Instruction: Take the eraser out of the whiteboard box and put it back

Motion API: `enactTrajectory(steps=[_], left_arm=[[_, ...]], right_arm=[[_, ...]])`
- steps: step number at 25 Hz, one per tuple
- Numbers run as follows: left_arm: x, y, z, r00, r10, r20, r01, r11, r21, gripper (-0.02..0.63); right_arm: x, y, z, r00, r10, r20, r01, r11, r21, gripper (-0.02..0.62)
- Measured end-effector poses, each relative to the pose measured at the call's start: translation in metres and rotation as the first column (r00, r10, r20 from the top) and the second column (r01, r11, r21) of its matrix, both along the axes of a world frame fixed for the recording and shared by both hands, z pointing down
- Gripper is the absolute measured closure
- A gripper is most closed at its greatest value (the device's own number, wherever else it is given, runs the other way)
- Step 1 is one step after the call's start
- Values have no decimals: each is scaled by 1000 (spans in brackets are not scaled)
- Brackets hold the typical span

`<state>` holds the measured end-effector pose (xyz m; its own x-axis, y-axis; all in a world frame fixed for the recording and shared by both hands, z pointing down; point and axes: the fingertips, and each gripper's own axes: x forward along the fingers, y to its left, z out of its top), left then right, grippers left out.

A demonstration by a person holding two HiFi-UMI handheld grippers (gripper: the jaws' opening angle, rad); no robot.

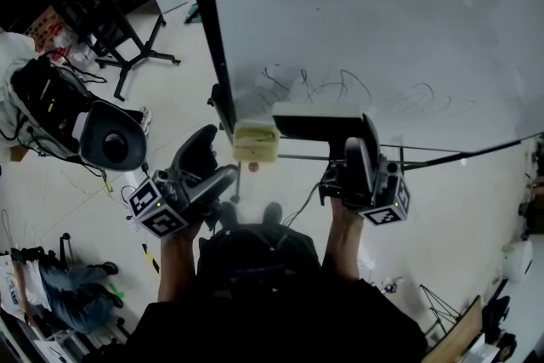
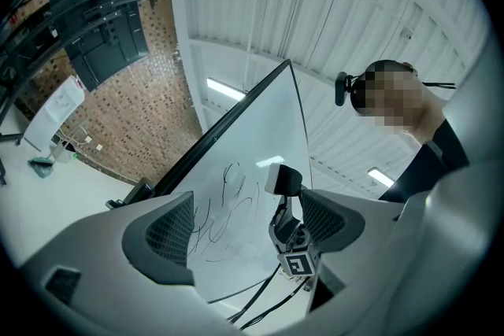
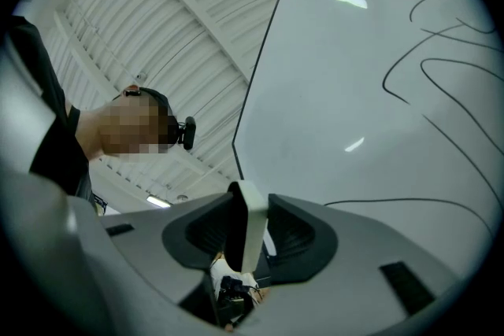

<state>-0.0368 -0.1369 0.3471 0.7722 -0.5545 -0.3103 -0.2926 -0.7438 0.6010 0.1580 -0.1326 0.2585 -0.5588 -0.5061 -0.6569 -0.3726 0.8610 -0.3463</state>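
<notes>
The eraser point(image 1: 316, 121), black with a white back, is held flat in front of the lower edge of the whiteboard point(image 1: 382, 13), and my right gripper point(image 1: 361, 138) is shut on its right end. In the right gripper view the eraser point(image 3: 249, 218) stands edge-on between the pads of my right gripper point(image 3: 248, 226). The cream whiteboard box point(image 1: 255, 140) hangs at the board's lower left, just left of the eraser. My left gripper point(image 1: 217, 159) is below and left of the box, open and empty. The left gripper view shows my left gripper point(image 2: 244, 224) with the eraser point(image 2: 283, 179) beyond it.
Black scribbles point(image 1: 340, 89) mark the board above the eraser. A dark swivel chair point(image 1: 110, 140) and a stand's black legs point(image 1: 136, 55) occupy the floor at left. Bags and clutter point(image 1: 42, 98) lie at the far left. The board's tray rail point(image 1: 425, 153) runs to the right.
</notes>
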Motion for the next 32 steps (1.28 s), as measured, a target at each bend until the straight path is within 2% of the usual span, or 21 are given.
enactTrajectory(steps=[9, 16, 27, 32], left_arm=[[-10, -1, 7, 1000, -4, -11, 4, 1000, -23, 178], [-16, -1, 12, 1000, -7, -14, 6, 999, -33, 178], [-23, -2, 18, 1000, -6, -23, 5, 999, -41, 178], [-24, -2, 17, 1000, -3, -25, 2, 999, -44, 178]], right_arm=[[-21, -8, 23, 993, 17, -113, -23, 999, -48, 439], [-29, -12, 38, 988, 21, -154, -34, 996, -80, 439], [-48, -23, 76, 956, 10, -292, -56, 987, -149, 439], [-54, -24, 85, 946, 0, -324, -57, 985, -165, 439]])
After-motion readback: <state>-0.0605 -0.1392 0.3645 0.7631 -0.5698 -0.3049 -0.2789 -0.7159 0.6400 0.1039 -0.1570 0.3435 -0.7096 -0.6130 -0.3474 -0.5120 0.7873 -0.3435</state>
